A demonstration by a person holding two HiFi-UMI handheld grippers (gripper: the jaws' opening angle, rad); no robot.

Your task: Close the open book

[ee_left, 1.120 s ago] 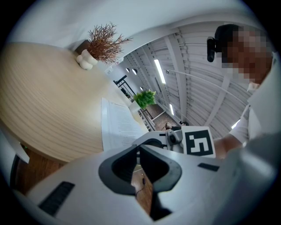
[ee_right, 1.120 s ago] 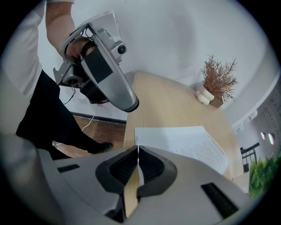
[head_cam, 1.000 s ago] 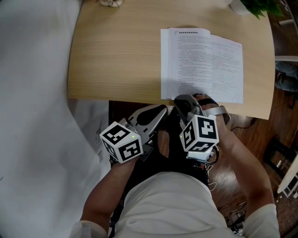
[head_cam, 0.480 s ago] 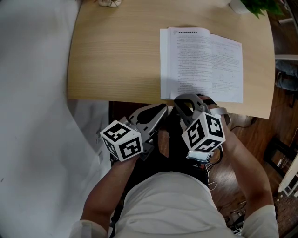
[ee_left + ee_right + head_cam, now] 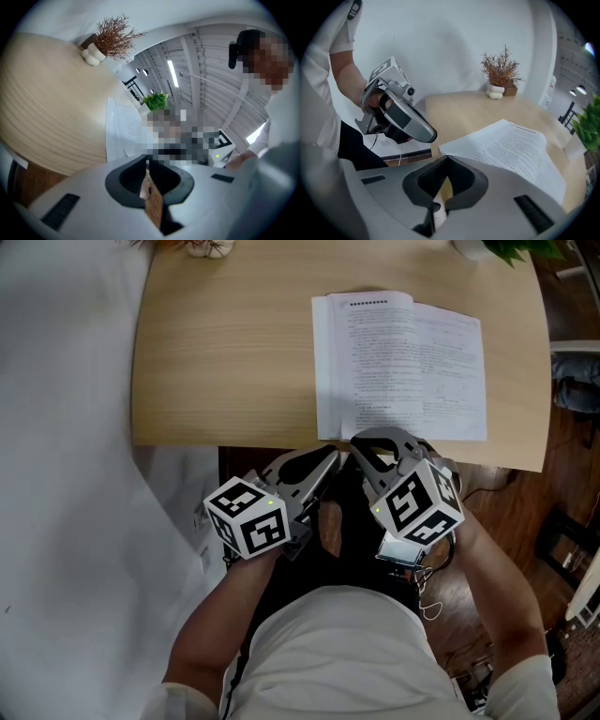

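Note:
The open book point(image 5: 400, 367) lies flat on the right part of the light wooden table point(image 5: 225, 352), its printed white pages up and its near edge by the table's front edge. The book point(image 5: 520, 150) fills the right gripper view just beyond the jaws. My right gripper point(image 5: 359, 440) is shut and empty, with its tip at the book's near left corner. My left gripper point(image 5: 330, 457) hangs just off the table's front edge, left of the right one, shut with nothing in it. In the left gripper view, the book point(image 5: 119, 129) lies ahead on the table.
A small white vase of dry twigs point(image 5: 206, 247) stands at the table's far left, and a green plant point(image 5: 497, 249) stands at the far right. A white surface point(image 5: 66, 474) borders the table on the left. Dark wooden floor point(image 5: 525, 512) lies to the right.
The right gripper has rolled about its own line, so its marker cube shows a different tilt. Both grippers stay in about the same places, and the book has not moved.

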